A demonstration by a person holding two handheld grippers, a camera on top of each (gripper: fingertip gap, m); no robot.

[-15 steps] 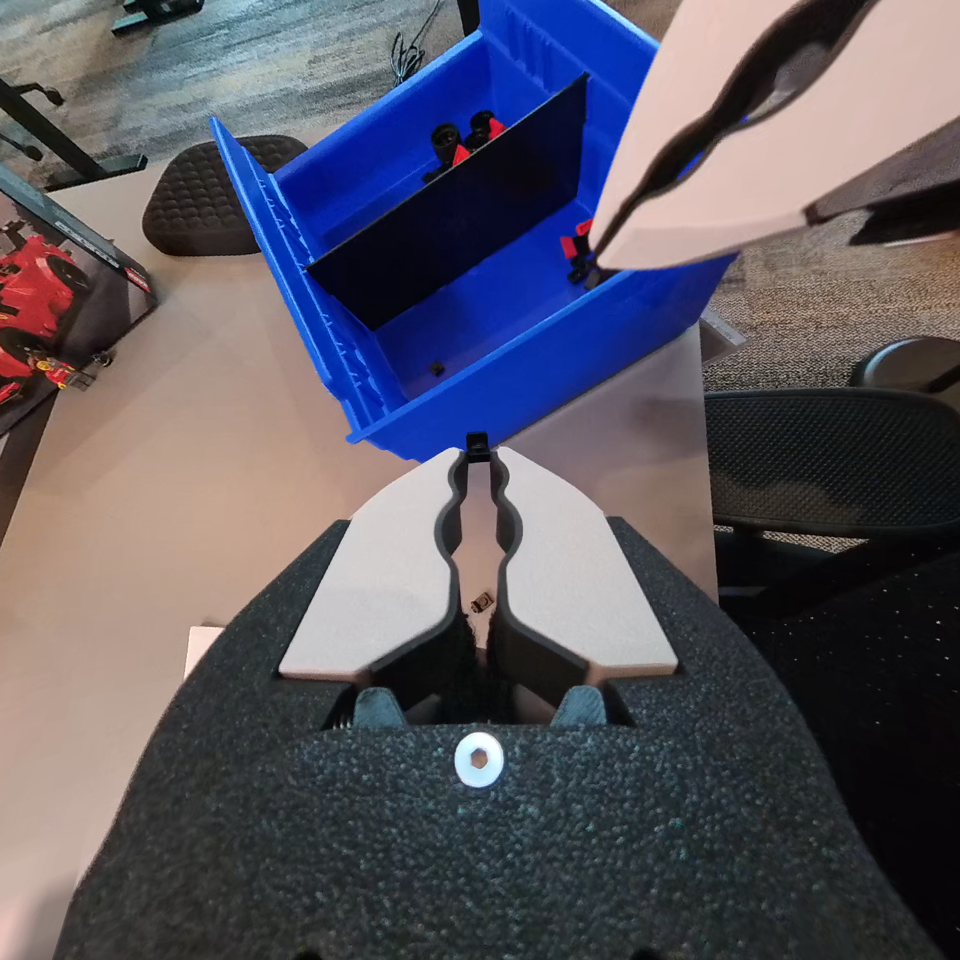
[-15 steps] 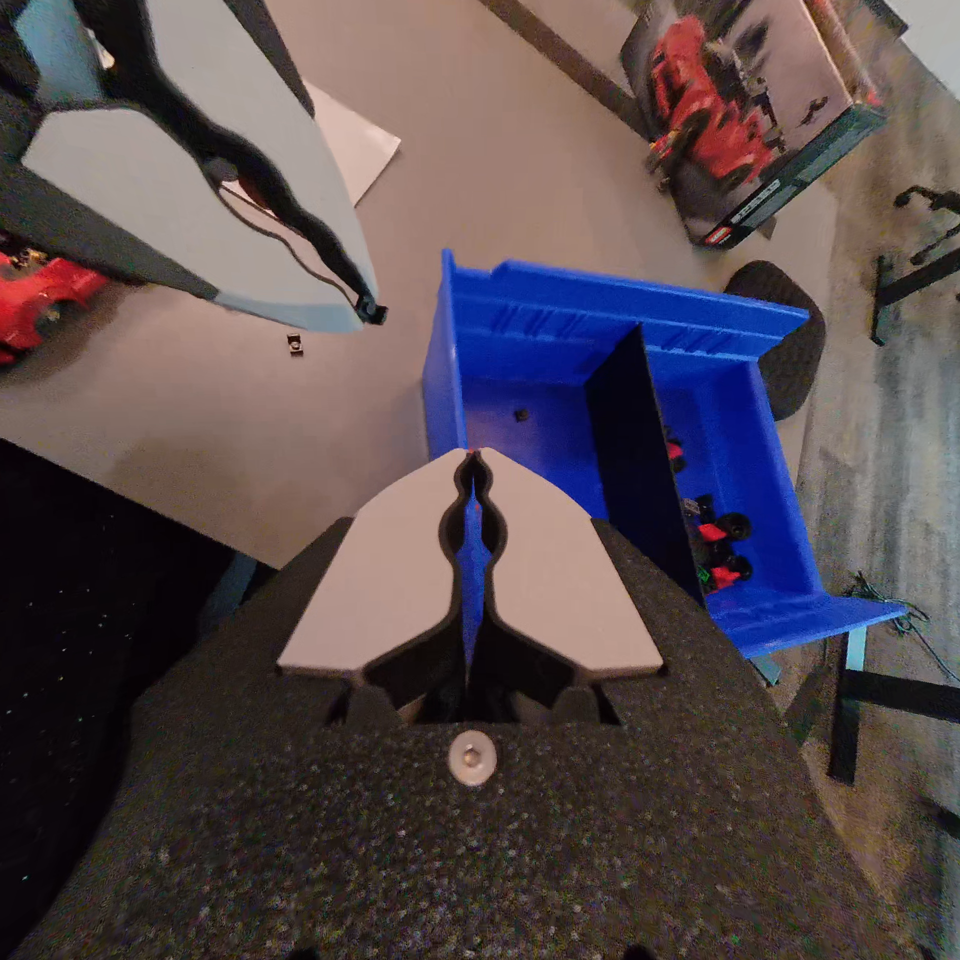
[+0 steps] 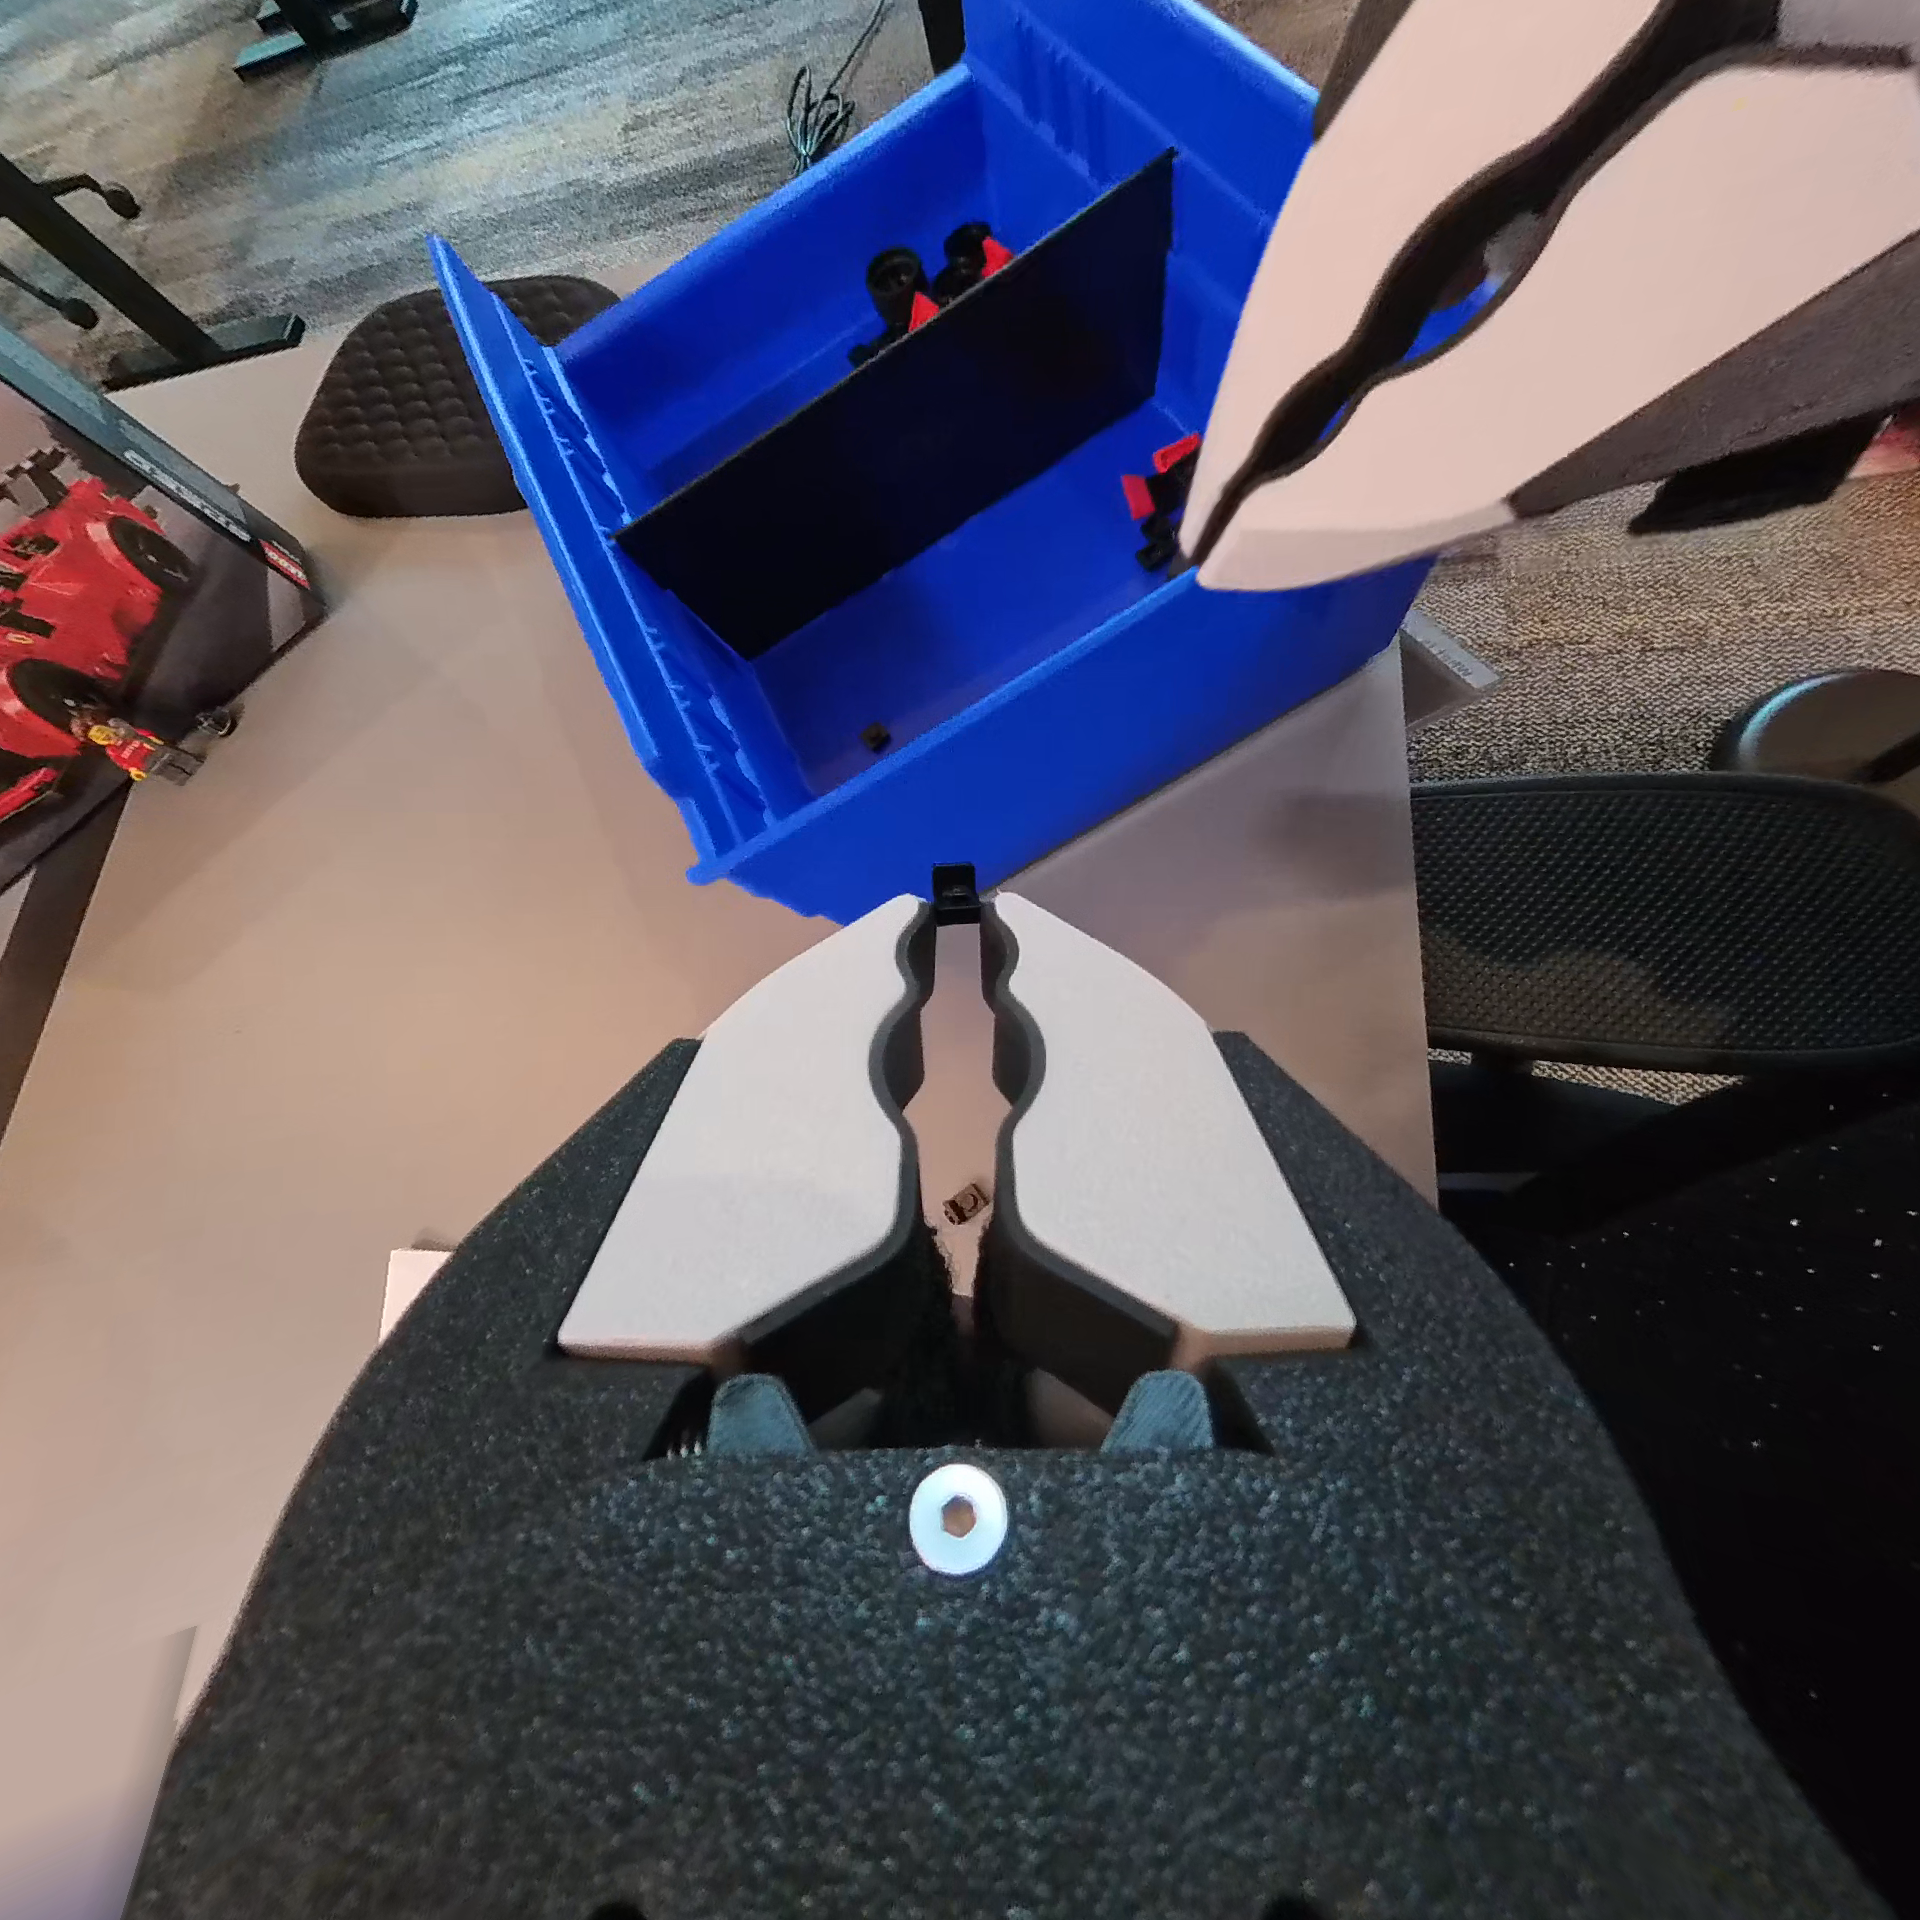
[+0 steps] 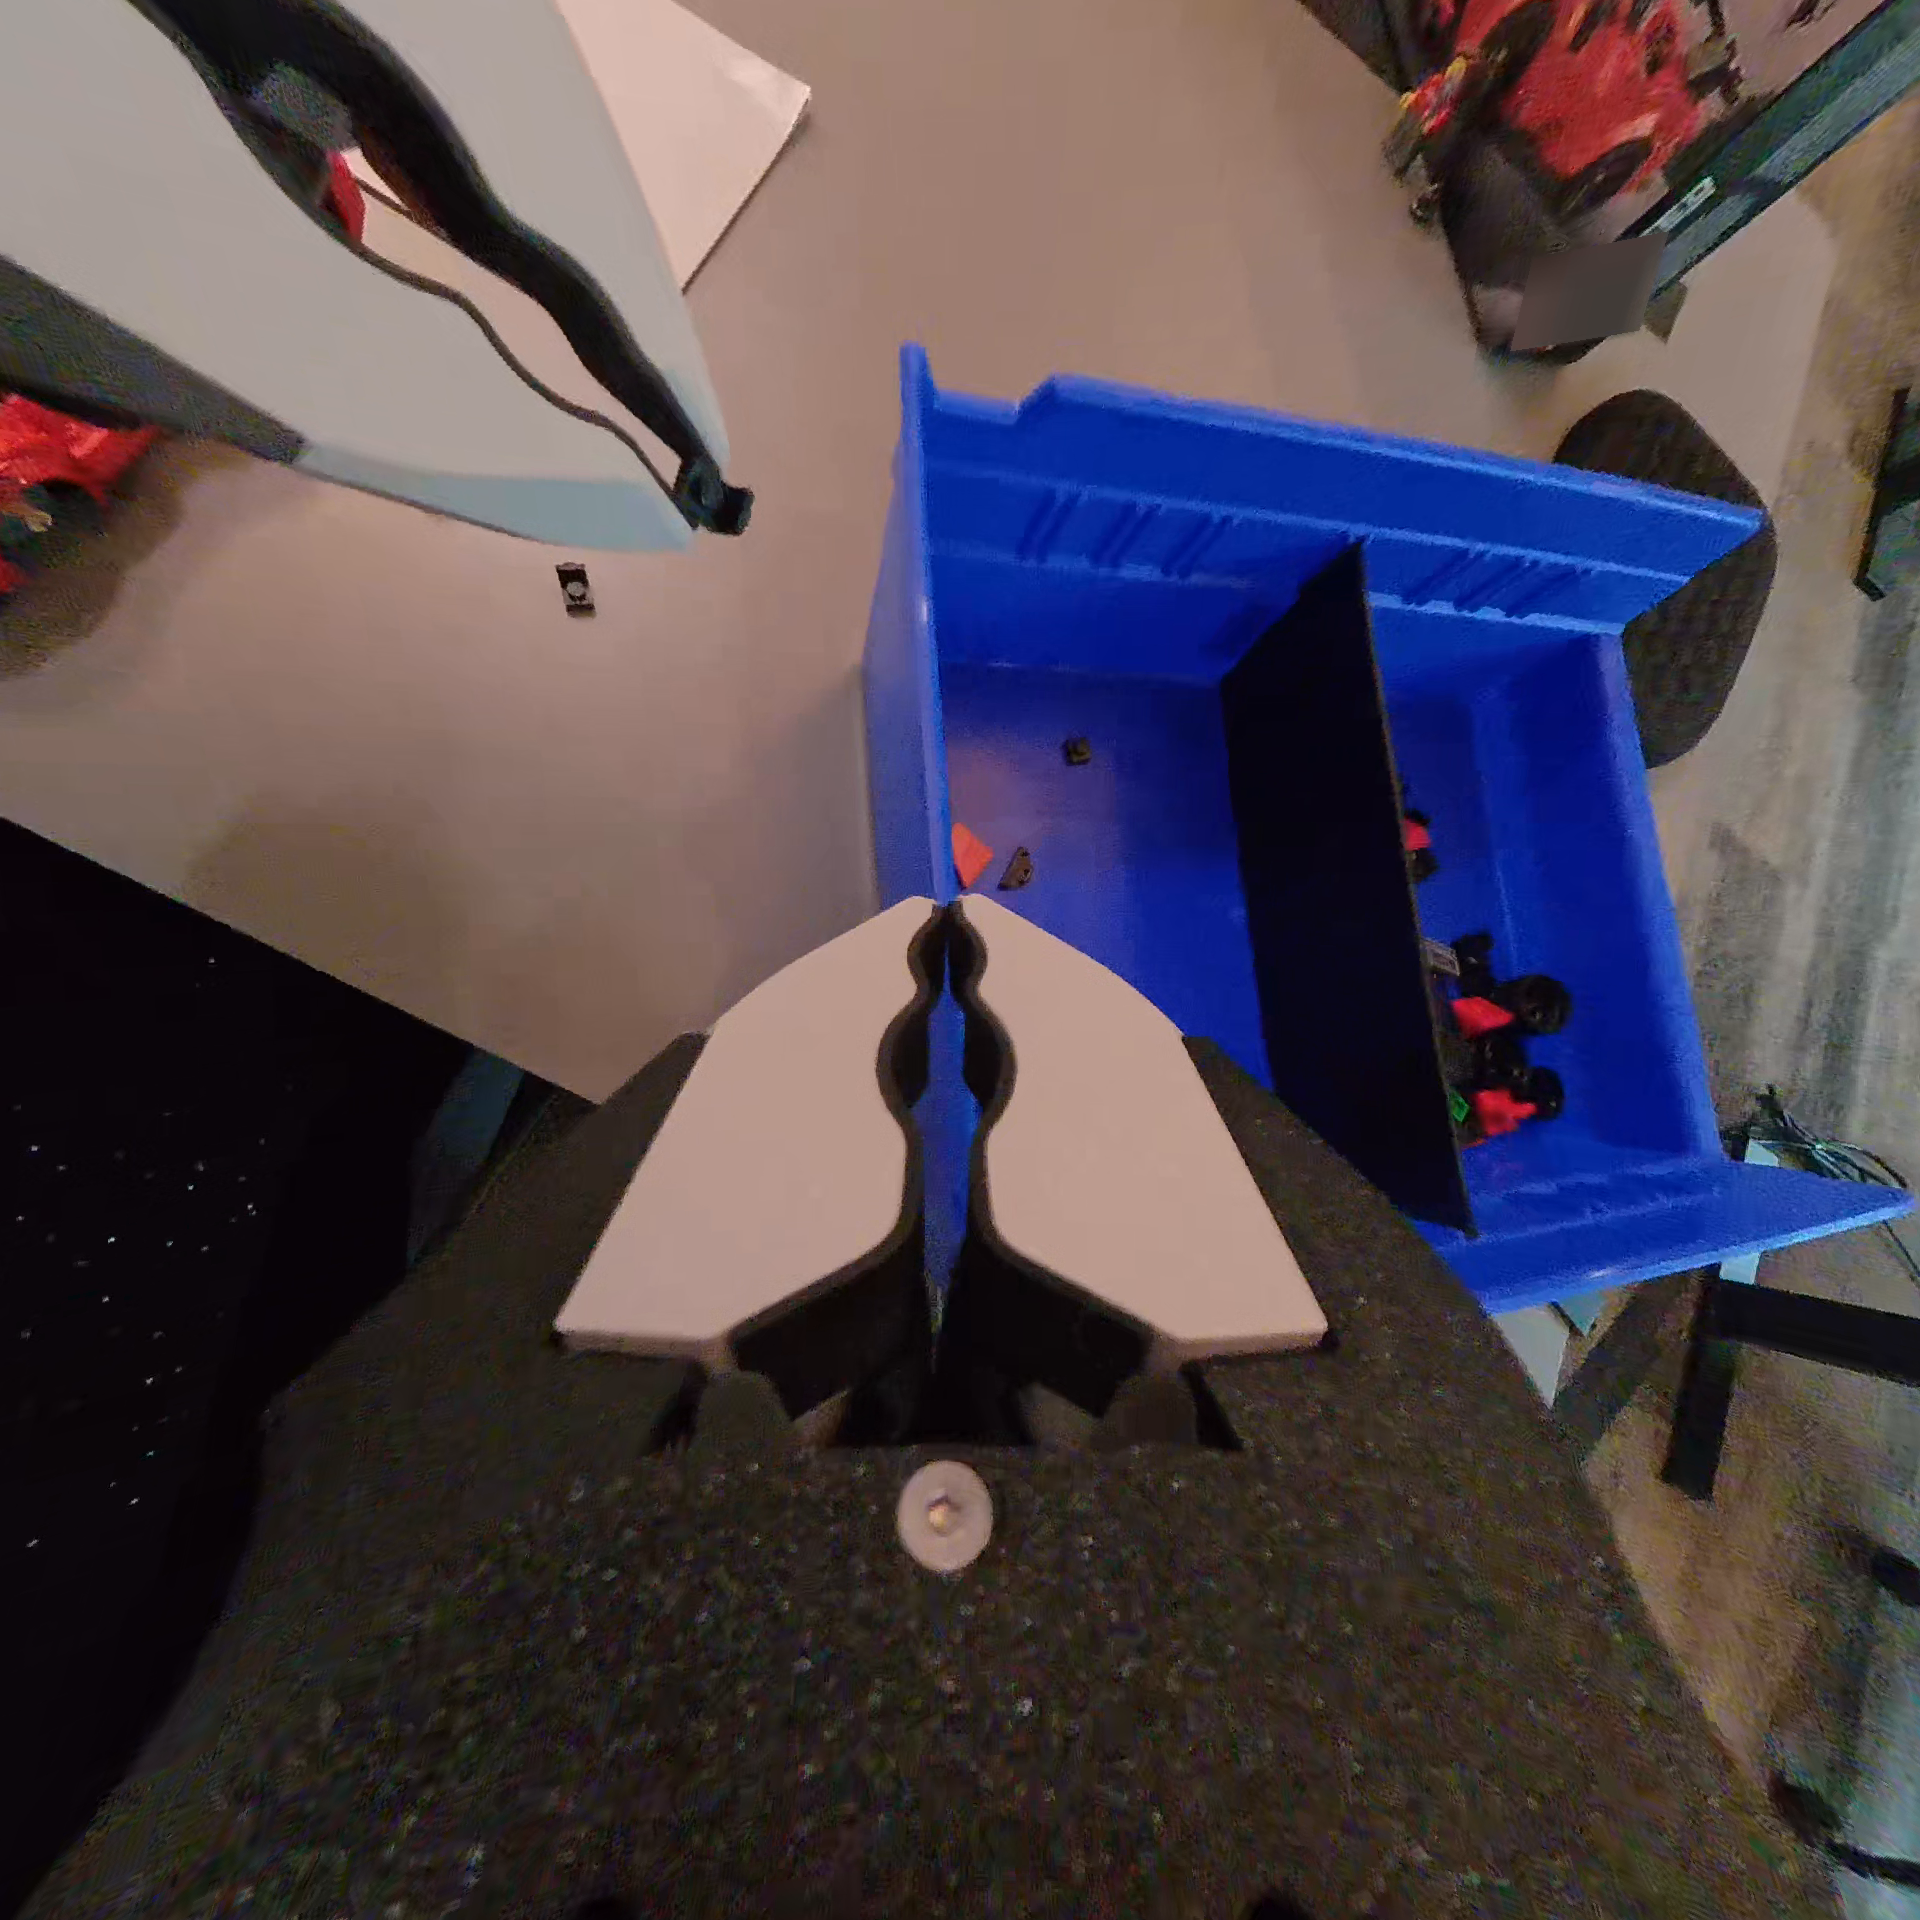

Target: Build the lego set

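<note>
My left gripper (image 3: 954, 902) is shut on a small black lego piece (image 3: 954, 891), held above the table just in front of the blue bin (image 3: 1039, 810). It also shows in the right wrist view (image 4: 717, 501), with the piece at its tip. My right gripper (image 4: 948, 910) is shut with nothing seen in it. It hangs over the bin's near wall (image 4: 902, 665); in the left wrist view (image 3: 1195, 556) it is over the bin's right corner. The near compartment holds a red piece (image 4: 971, 854) and two small black pieces (image 4: 1077, 750). Several black and red pieces (image 4: 1496, 1039) lie behind the black divider (image 4: 1330, 883).
A small black piece (image 4: 575, 589) lies loose on the tan table under my left gripper. The set's box (image 3: 104, 582) stands at the table's left, and a black textured pad (image 3: 416, 405) lies behind the bin. A white sheet (image 4: 717, 135) is nearby. A black mesh chair (image 3: 1662, 914) stands off the table's edge. The gap from one gripper's tips to the other's is roughly 8 cm.
My right gripper has come closer to the bin, and the red and dark pieces by the near wall now show. My left gripper has held still with the black piece.
</note>
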